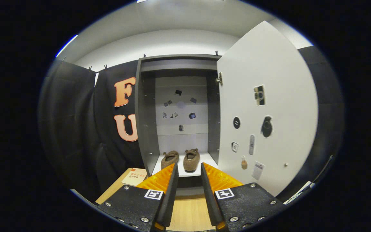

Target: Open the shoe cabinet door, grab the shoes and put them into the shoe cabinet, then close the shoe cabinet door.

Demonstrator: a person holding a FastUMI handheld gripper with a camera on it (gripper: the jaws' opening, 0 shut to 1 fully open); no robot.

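Inside the open shoe cabinet (pixel 147 129) sit two shoes (pixel 180 159); the fingers (pixel 172 180) stand apart, empty.

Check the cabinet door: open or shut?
Open: the door is swung wide, showing both shoes inside. Gripper jaws apart, empty.

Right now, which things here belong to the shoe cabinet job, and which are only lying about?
Job: shoe cabinet; its open door; two shoes on the bottom shelf; gripper, open, holding nothing.
Lying about: booklet on the floor left of the cabinet.
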